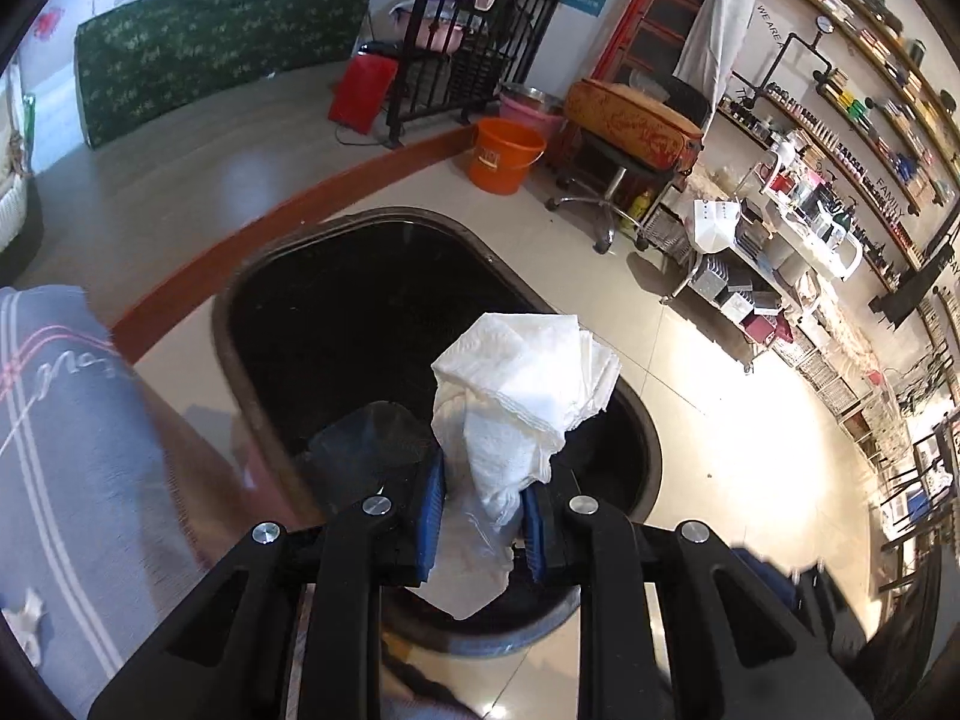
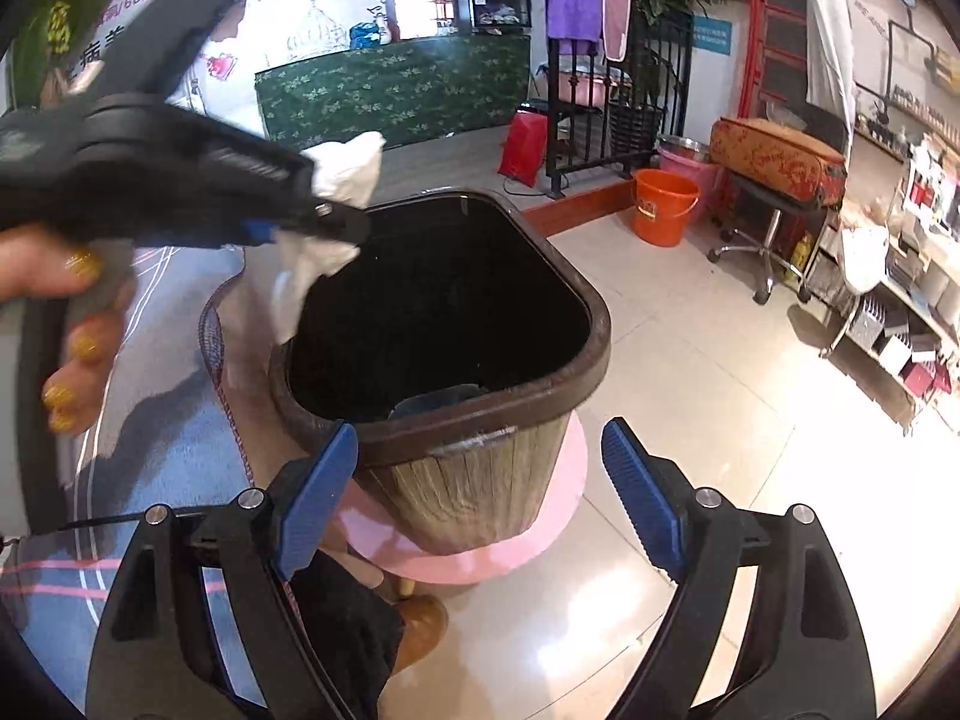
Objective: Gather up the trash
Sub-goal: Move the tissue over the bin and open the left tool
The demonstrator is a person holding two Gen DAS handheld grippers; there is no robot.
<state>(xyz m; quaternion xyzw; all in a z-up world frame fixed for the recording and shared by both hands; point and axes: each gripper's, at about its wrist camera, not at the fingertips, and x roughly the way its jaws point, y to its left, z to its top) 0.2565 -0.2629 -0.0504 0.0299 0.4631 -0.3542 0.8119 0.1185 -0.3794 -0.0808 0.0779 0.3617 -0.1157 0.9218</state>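
While our left gripper (image 1: pixel 483 531) pinches the tissue (image 1: pixel 528 390) over the bin (image 2: pixel 591 324), we center, then release; right gripper (image 2: pixel 480 495) is spread, empty.

Orange bucket (image 1: pixel 504 156) on tiled floor, upper centre of left wrist view; pink basin (image 1: pixel 531 108) just behind it. Patterned cushion (image 1: pixel 636 123) on a wheeled stool (image 1: pixel 600 204) to its right. Green leaf-print panel (image 2: pixel 396 87) at upper centre of right wrist view, red bag (image 2: pixel 525 147) beside black railing (image 2: pixel 606 114). Purple towel (image 2: pixel 573 3) draped on the railing. Shelves (image 1: pixel 840 114) at right.
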